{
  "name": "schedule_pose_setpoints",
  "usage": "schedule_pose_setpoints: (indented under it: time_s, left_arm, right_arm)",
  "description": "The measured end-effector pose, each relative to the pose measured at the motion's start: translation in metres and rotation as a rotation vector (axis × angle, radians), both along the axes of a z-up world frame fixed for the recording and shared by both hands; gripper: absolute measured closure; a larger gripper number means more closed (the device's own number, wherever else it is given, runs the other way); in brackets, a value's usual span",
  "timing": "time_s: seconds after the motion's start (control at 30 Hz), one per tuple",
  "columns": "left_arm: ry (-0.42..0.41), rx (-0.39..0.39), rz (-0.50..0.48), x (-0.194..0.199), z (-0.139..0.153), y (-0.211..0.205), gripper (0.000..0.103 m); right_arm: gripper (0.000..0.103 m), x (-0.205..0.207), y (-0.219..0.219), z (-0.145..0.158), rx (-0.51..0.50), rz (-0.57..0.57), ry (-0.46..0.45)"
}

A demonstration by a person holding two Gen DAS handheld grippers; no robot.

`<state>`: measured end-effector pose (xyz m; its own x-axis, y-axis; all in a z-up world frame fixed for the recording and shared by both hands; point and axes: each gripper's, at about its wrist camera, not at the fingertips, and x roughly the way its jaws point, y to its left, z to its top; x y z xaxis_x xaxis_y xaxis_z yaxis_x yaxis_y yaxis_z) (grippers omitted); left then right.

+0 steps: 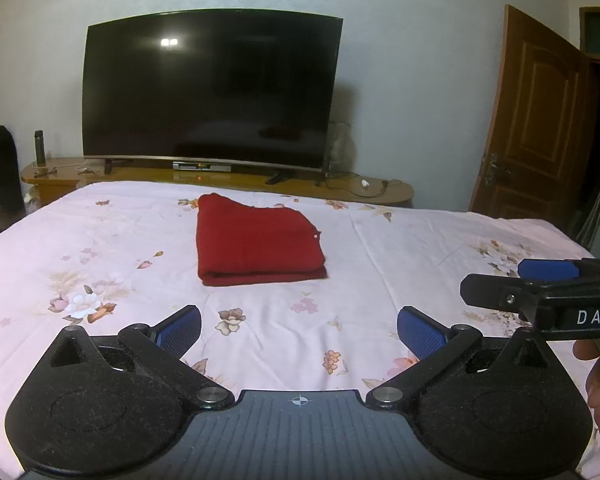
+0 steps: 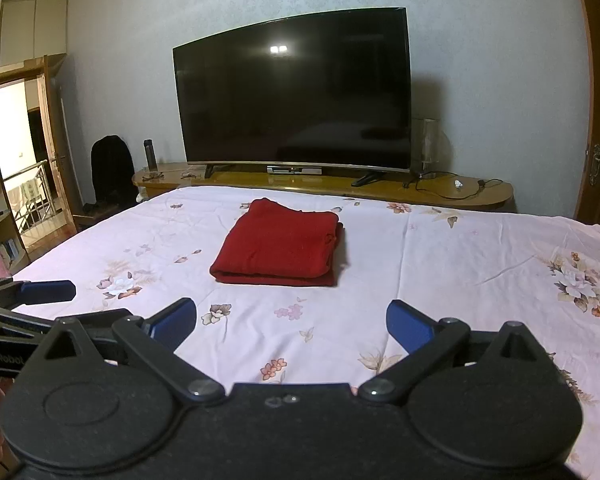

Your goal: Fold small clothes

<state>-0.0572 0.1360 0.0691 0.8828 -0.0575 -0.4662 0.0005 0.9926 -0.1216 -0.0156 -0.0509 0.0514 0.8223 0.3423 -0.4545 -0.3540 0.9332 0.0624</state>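
Item: bedroom scene, two wrist views. Bed [image 1: 420, 240], covered by a pale pink sheet with printed flowers, fills the lower half of both views. Red garment [image 1: 258, 240], folded into a thick rectangle with its fold edge toward the cameras, lies flat on the sheet near the bed's middle. Left claw [image 1: 299, 334]: blue-padded fingers spread wide apart, holding nothing, hovering over the near part of the bed; the garment sits at 12 o'clock from it, well apart, with only bare sheet between. Right claw [image 2: 291, 324]: fingers likewise spread wide, empty; the garment lies at 12 o'clock, slightly toward 11, well apart. Each claw shows at the edge of the other's view, the right at 3 o'clock in the left wrist view, the left at 9 o'clock in the right wrist view. Beyond the bed's far edge: low wooden worktop [image 2: 480, 196] carrying a large dark television [image 2: 296, 88], a dark bottle [image 2: 150, 155] at its left end, a set-top box and loose cables. Wooden door [image 1: 536, 120] at 3 o'clock, standing open. Dark backpack-like shape [image 2: 112, 168] at 9 o'clock by the wall.
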Motion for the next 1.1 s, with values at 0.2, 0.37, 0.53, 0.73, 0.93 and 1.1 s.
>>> schedule_pose_setpoints:
  time_s: [0.2, 0.37, 0.53, 0.73, 0.93, 1.1]
  left_arm:
    - [0.001, 0.0, -0.001, 0.0005, 0.0001, 0.0001, 0.0]
    - [0.002, 0.001, -0.002, 0.0006, -0.0001, -0.0006, 0.0]
    - [0.003, 0.004, -0.008, 0.0028, 0.0004, -0.0037, 0.0]
    - [0.006, 0.007, -0.012, 0.0044, 0.0005, -0.0058, 0.0]
    - [0.007, 0.01, -0.01, 0.0048, 0.0005, -0.0066, 0.0]
    - [0.01, 0.009, -0.014, 0.0055, 0.0006, -0.0069, 0.0]
  right_arm:
    - [0.002, 0.0018, -0.0002, 0.0001, -0.004, 0.003, 0.002]
    - [0.002, 0.0022, -0.0013, -0.0003, -0.003, 0.008, -0.005]
    - [0.002, 0.0019, -0.0031, -0.0013, -0.003, 0.007, -0.003]
    - [0.002, 0.0026, -0.0039, -0.0011, -0.004, 0.007, -0.002]
    - [0.001, 0.003, -0.0051, -0.0012, -0.003, 0.008, -0.003]
    - [0.001, 0.0032, -0.0053, -0.0012, -0.003, 0.007, -0.002]
